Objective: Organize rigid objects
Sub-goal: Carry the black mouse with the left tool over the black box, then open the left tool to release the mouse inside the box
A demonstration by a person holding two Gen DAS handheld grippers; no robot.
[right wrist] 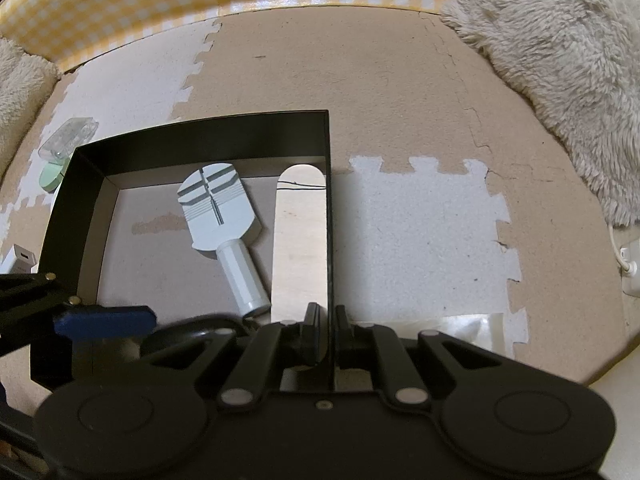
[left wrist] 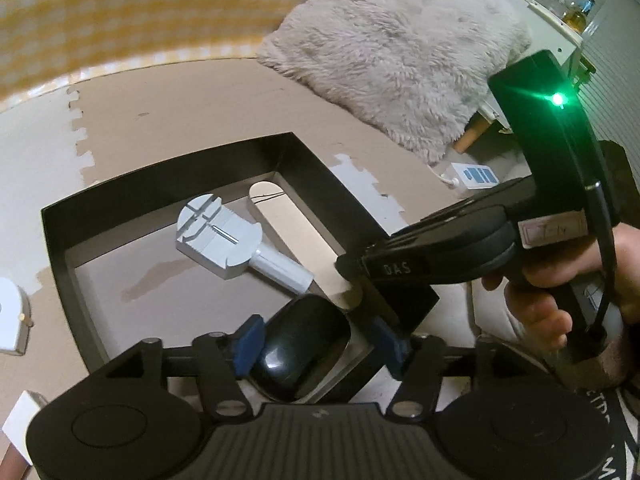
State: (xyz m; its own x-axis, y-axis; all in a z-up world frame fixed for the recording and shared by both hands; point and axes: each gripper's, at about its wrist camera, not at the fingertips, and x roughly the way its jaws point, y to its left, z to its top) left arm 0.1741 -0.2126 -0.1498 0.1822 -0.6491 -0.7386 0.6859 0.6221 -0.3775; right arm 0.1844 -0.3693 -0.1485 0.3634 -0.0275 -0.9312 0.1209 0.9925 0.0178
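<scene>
A black open box [left wrist: 312,160] lies on the foam floor mat; it also shows in the right wrist view [right wrist: 200,128]. Inside lie a grey watch-link tool [left wrist: 224,236], also in the right wrist view [right wrist: 224,220], and a pale flat stick [right wrist: 298,240]. My left gripper [left wrist: 320,344] is open over the box's near corner, with a glossy black oval object [left wrist: 300,348] lying between its blue pads, inside the box. My right gripper [right wrist: 329,320] is shut on the box's right wall, near its front end.
A fluffy grey cushion [left wrist: 400,48] lies at the back right, a yellow checked cloth [right wrist: 200,4] along the back. A clear case on a green disc [right wrist: 64,148] sits left of the box. White small objects [left wrist: 12,312] lie at the left. A white power strip [left wrist: 476,176] lies at the right.
</scene>
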